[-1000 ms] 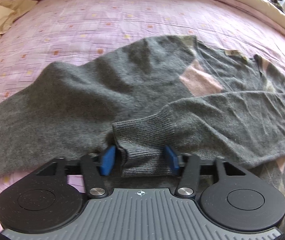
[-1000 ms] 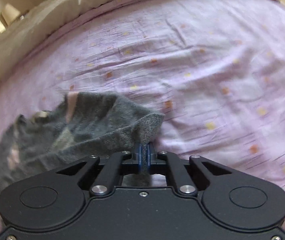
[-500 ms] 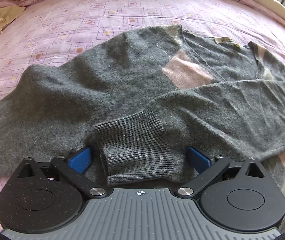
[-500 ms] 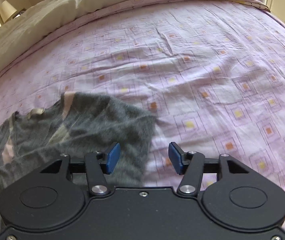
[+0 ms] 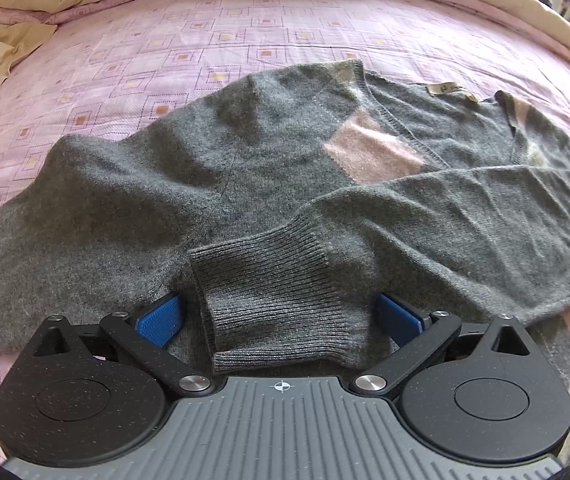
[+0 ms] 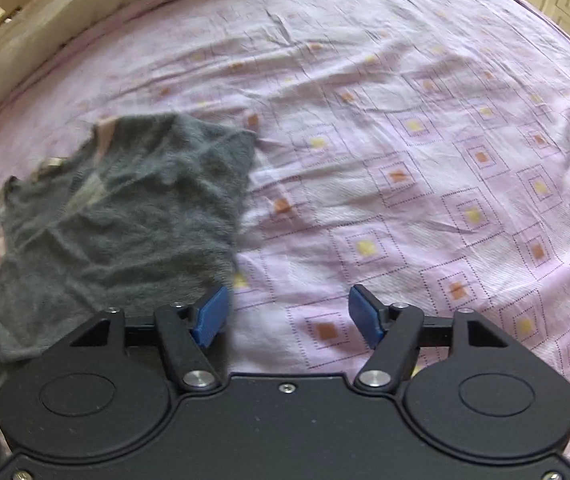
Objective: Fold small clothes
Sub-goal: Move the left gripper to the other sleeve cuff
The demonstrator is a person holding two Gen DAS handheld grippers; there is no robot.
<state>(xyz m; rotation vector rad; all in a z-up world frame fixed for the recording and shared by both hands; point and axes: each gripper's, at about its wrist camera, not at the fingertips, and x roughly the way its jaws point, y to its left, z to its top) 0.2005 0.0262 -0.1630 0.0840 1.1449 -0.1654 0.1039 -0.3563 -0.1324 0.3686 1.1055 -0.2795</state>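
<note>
The left gripper (image 5: 281,316) has a grey ribbed housing with a small white crosshair mark, flanked by two speckled black round discs. Black link arms turn on silver screws and end in blue textured pads (image 5: 159,319). The right gripper (image 6: 287,316) is alike, but its housing is smooth black.

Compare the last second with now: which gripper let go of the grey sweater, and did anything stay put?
Both let go. The left gripper, loosely around the ribbed cuff, spread wide, leaving the cuff on the sweater. The right gripper, shut on the sweater's edge, opened, and now has only the bedsheet between its fingers. The folded-over sleeve and sheet stayed put.
</note>
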